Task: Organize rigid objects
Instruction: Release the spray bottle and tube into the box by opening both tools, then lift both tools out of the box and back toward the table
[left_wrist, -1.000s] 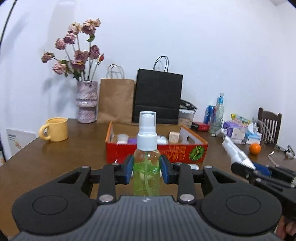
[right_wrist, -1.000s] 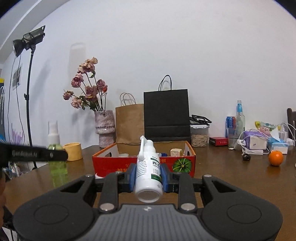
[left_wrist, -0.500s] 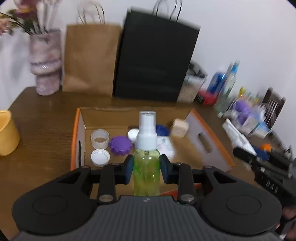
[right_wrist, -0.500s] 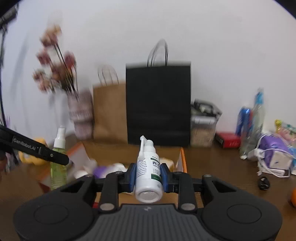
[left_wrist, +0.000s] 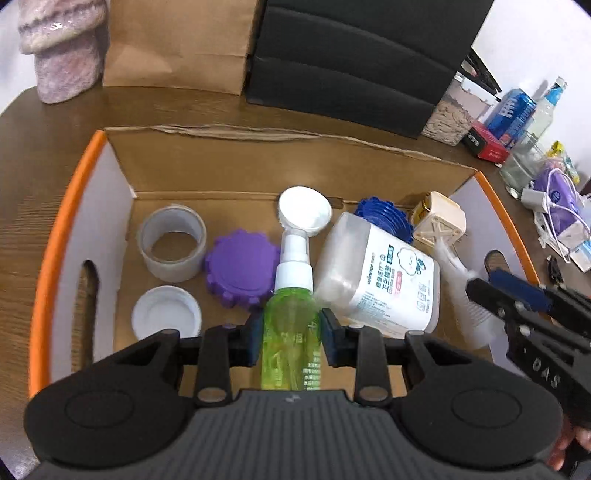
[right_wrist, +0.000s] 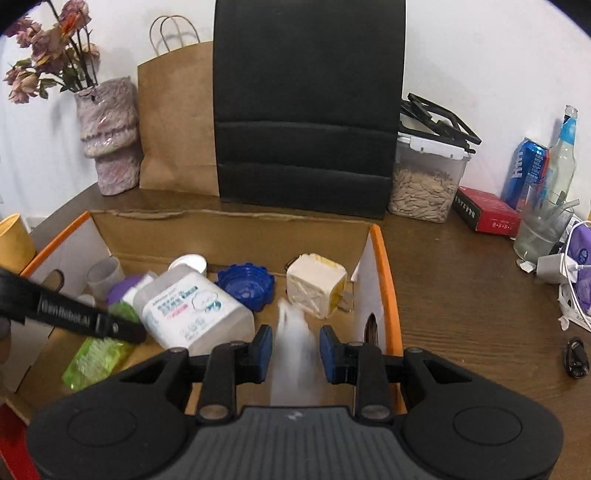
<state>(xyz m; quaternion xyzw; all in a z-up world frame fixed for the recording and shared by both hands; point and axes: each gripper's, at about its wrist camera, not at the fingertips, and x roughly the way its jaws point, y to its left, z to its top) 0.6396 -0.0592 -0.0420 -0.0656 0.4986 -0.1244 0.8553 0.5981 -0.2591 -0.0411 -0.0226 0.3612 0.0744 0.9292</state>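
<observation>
The green spray bottle (left_wrist: 290, 354) sits between the pads of the left tongs (left_wrist: 291, 330), which are clamped on its body just below the shoulder. Its long axis runs straight ahead along the tongs. The white nozzle leads and tips down toward the far wall of the cardboard box (left_wrist: 48, 258). The bottle hangs over the box's middle. The purple lid (left_wrist: 242, 266) and white cap (left_wrist: 166, 317) lie to its left, and the lying cotton-swab tub (left_wrist: 384, 280) is close on its right. The bare floor straight below the bottle is a narrow strip between them, so setting it down looks like a matter of lowering rather than shifting sideways.

The white bottle (right_wrist: 293, 354) stands between the pads of the right tongs (right_wrist: 295, 349), lengthwise along them with its spout forward. It is smeared by blur while the tongs are sharp, and a sliver of gap seems to show on each side. I cannot tell whether the pads press on it or have let it go. It is over the right end of the box, in the lane between the swab tub and the right wall. The cream cube plug (right_wrist: 316, 286) is just ahead and the blue lid (right_wrist: 245, 286) is ahead to the left.

Each hand is nearer its own bottle's spot, the left over the centre and the right by the wall. Both tongs pitch steeply down into the box, side by side and near each other. The box rests on the wooden table (right_wrist: 461, 295).
</observation>
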